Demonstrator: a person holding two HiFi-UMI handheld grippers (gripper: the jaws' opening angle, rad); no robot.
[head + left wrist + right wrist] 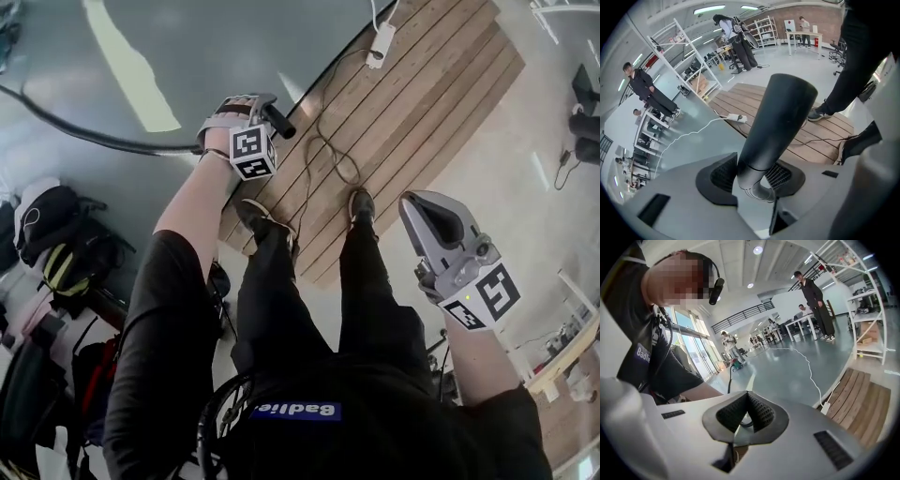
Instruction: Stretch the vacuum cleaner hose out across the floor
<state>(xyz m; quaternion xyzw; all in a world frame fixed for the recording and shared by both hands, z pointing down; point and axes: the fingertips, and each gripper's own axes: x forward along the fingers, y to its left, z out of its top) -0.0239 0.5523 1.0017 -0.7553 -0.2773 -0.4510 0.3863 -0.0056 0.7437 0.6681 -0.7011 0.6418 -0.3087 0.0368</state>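
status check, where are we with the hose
Left gripper shut on hose end; hose runs off left across the floor. Right gripper shut, empty. Power strip and loose cable on wooden platform ahead.

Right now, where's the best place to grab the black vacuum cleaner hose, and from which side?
Probably the smooth, stiff black end tube, just above the ribbed hose, where the left tool clamps it. Come from the side, jaws across its round width; the ribbed part would likely bend.
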